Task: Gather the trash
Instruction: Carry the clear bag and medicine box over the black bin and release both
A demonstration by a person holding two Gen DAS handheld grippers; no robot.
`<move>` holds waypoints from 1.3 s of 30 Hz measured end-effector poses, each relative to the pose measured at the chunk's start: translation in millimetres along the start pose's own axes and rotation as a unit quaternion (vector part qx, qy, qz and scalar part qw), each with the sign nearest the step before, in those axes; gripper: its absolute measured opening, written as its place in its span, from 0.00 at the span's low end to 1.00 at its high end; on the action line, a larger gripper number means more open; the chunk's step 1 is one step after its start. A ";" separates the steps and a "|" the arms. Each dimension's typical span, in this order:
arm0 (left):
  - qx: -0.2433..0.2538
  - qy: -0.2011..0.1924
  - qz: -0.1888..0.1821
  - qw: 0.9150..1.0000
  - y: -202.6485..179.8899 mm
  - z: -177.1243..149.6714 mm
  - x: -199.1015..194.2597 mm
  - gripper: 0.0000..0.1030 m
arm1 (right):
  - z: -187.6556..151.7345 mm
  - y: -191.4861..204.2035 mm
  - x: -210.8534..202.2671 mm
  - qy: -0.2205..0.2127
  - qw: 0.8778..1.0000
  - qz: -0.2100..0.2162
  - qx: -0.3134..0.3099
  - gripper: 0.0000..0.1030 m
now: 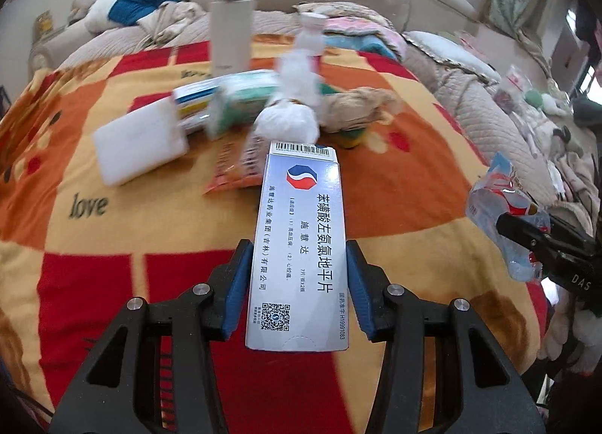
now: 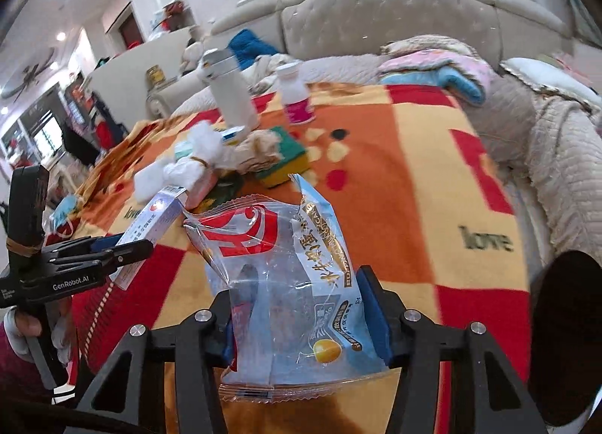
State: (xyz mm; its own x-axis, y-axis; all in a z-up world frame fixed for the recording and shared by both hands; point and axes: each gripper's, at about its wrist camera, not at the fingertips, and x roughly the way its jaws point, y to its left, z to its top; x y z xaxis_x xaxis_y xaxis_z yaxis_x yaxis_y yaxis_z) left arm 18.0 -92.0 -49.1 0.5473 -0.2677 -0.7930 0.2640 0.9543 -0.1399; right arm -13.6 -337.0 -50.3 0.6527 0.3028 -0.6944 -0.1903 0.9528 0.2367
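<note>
Tufted beige headboard (image 2: 391, 16), checkered blanket (image 2: 414, 178), white walls.

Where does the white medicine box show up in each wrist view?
Left wrist: medicine box centre frame, clamped in the left tongs.
Right wrist: the box at left, held in the left tongs, beside the snack wrapper.
Shared landmark: white thermos standing on the blanket.

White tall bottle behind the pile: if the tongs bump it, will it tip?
Probably. The white tall bottle stands upright, narrow for its height, on a soft blanket. It likely topples and rolls.
</note>
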 end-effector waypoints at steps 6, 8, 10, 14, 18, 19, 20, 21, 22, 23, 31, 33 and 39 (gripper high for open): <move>0.038 -0.009 -0.017 0.999 -40.5 12.9 3.1 0.45 | -6.0 -33.7 -26.1 -0.015 0.999 -0.034 0.029 0.51; 0.047 -0.011 -0.022 0.999 -50.7 15.1 3.0 0.45 | -8.6 -44.6 -33.5 -0.018 0.998 -0.043 0.039 0.51; 0.058 -0.013 -0.030 0.998 -63.6 18.7 3.7 0.45 | -12.1 -53.8 -40.6 -0.021 0.997 -0.051 0.048 0.51; 0.076 -0.010 -0.050 0.996 -89.2 24.9 7.4 0.45 | -17.3 -75.4 -55.4 -0.030 0.995 -0.065 0.069 0.51; 0.085 -0.001 -0.083 0.993 -113.8 29.0 11.8 0.45 | -24.8 -98.0 -70.4 -0.038 0.992 -0.084 0.089 0.51; 0.087 0.000 -0.088 0.992 -119.5 29.4 12.5 0.45 | -27.2 -104.8 -74.7 -0.040 0.991 -0.090 0.096 0.51; 0.091 0.002 -0.094 0.991 -127.1 29.9 13.6 0.45 | -28.7 -108.9 -78.0 -0.041 0.990 -0.094 0.101 0.51; 0.094 0.003 -0.101 0.990 -133.1 30.7 14.4 0.45 | -31.3 -114.9 -81.8 -0.043 0.988 -0.100 0.107 0.51; 0.096 0.005 -0.107 0.990 -139.7 30.8 15.0 0.45 | -34.1 -122.9 -86.2 -0.045 0.987 -0.107 0.115 0.51; 0.099 0.007 -0.112 0.989 -146.2 31.9 16.3 0.45 | -35.6 -127.4 -88.6 -0.046 0.986 -0.109 0.120 0.51; 0.120 0.032 -0.158 0.980 -207.1 40.1 37.4 0.45 | -53.0 -183.3 -109.8 -0.049 0.970 -0.158 0.178 0.51; 0.126 0.037 -0.166 0.977 -221.5 40.1 43.6 0.45 | -57.0 -195.0 -109.9 -0.044 0.967 -0.165 0.191 0.51; 0.142 0.057 -0.191 0.969 -264.1 38.9 61.4 0.45 | -70.9 -220.7 -105.8 -0.031 0.959 -0.174 0.223 0.53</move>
State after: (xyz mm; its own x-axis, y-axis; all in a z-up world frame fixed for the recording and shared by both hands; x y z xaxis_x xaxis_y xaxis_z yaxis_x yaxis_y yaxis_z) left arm 12.7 -365.7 -37.9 0.2784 -0.5625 -0.7785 0.6477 0.7084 -0.2803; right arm -92.7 -577.7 -77.2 0.6646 -0.0464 -0.7457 0.3698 0.8877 0.2743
